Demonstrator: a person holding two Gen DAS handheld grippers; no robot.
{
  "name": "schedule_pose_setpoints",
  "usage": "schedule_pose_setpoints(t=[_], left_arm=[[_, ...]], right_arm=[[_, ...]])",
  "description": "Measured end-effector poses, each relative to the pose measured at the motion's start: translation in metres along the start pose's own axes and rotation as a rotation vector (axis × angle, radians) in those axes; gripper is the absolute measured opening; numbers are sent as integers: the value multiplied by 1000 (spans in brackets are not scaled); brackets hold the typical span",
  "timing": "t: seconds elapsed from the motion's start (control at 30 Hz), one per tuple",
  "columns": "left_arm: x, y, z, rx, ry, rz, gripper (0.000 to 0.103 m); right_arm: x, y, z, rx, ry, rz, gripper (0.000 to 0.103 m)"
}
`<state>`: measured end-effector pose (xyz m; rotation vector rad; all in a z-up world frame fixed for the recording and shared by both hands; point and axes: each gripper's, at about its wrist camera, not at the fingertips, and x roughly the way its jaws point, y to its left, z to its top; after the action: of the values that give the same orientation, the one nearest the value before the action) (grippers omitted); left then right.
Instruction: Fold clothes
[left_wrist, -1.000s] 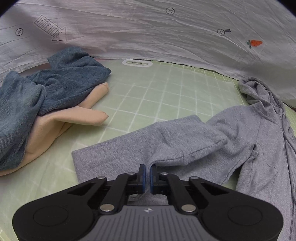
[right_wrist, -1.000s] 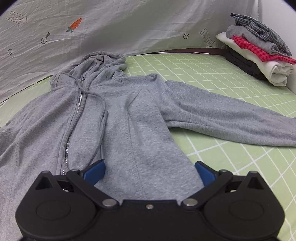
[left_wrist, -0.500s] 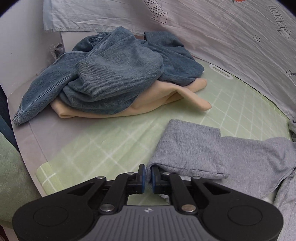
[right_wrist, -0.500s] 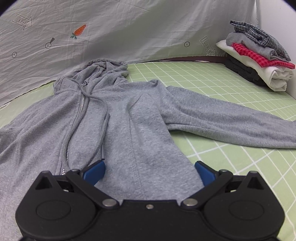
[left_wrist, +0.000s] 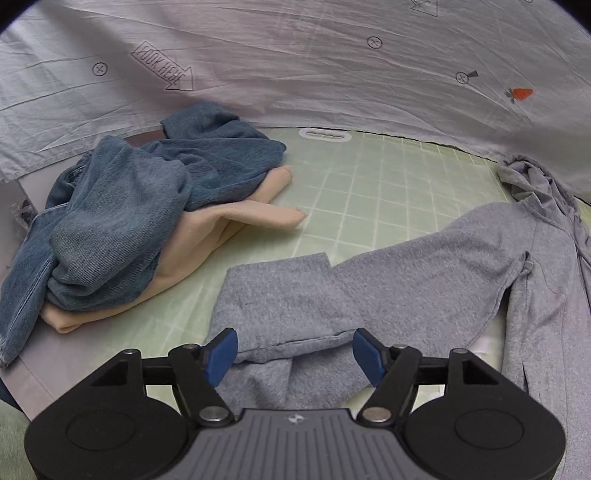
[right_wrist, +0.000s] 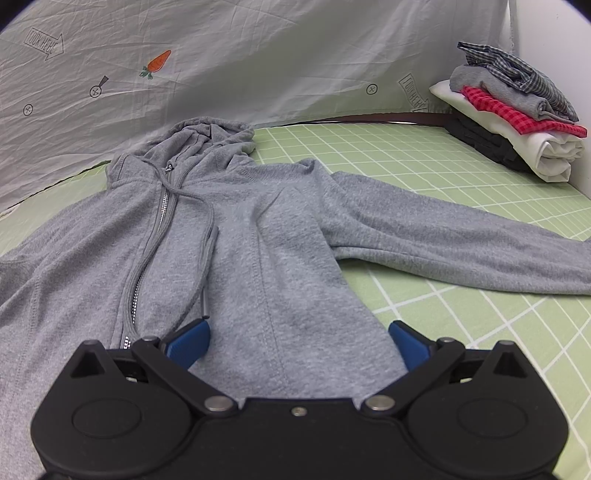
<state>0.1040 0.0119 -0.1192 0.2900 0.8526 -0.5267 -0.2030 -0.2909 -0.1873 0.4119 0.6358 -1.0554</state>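
Grey hoodie lies face up on the green grid mat, hood toward the printed backdrop sheet, zipper closed.

Left gripper, clamped shut a second ago, is opening; blue pads stand well apart with the hoodie's sleeve lying between them, untouched by either. The sleeve was pulled out from the hoodie's body and then let go; it now rests doubled over on itself, cuff end crumpled just under the gripper.

Right gripper hovers open over the hoodie's lower hem, unchanged, holding nothing. The other sleeve lies straight out from the hoodie.

Judgement: release done, but this sleeve needs flattening before folding inward.

Away from the hoodie: unfolded denim and beige heap; folded stack.
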Motion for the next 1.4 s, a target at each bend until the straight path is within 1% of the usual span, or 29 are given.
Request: schedule_pose_setpoints(t=[0.1, 0.3, 0.37, 0.43, 0.47, 0.5, 0.53, 0.57, 0.6, 0.67, 0.7, 0.8, 0.9, 1.07, 1.17, 1.3, 1.37, 1.4], left_arm=[[17, -11, 1, 54, 24, -12, 74], [40, -19, 1, 120, 58, 35, 74], [45, -16, -1, 112, 62, 52, 75], [45, -11, -2, 80, 50, 40, 72], [45, -8, -2, 70, 44, 39, 65], [43, -7, -3, 66, 37, 46, 55], [42, -4, -3, 54, 31, 54, 48], [39, 1, -3, 33, 25, 61, 31], [36, 7, -2, -6, 20, 55, 19], [29, 25, -2, -115, 16, 22, 16], [25, 31, -2, -159, 15, 22, 15], [12, 50, -9, -271, 5, 44, 14], [-4, 73, -18, -403, -9, 64, 13], [-24, 112, -36, -554, -40, 147, 13], [-35, 129, -44, -594, -65, 209, 13], [-46, 146, -49, -612, -79, 319, 13], [-46, 152, -50, -574, -51, 414, 13], [-46, 155, -52, -564, -40, 443, 13]], right_arm=[[0, 0, 0, 0, -2, 0, 103], [0, 0, -1, 1, -4, -2, 103], [0, 0, -1, 1, -4, -2, 103], [0, 0, -1, 0, -4, -1, 103], [0, 0, -1, 0, -4, -1, 103], [0, 0, -1, 0, -4, -1, 103], [-1, 0, -1, 0, -4, -1, 103], [-1, 0, -1, 0, -4, -1, 103], [-1, 0, -1, -1, -4, 0, 103], [0, 0, -1, -1, -4, 0, 103], [0, 0, -1, -1, -4, 0, 103], [0, 0, -1, -1, -4, 0, 103], [0, 1, -1, 0, -4, -1, 103], [0, 1, -1, 0, -3, -1, 103], [0, 0, -1, -1, -3, 0, 103], [0, 0, -1, -1, -2, 1, 103], [0, 0, -1, -1, -2, 1, 103], [0, 0, -1, -1, -2, 1, 103]])
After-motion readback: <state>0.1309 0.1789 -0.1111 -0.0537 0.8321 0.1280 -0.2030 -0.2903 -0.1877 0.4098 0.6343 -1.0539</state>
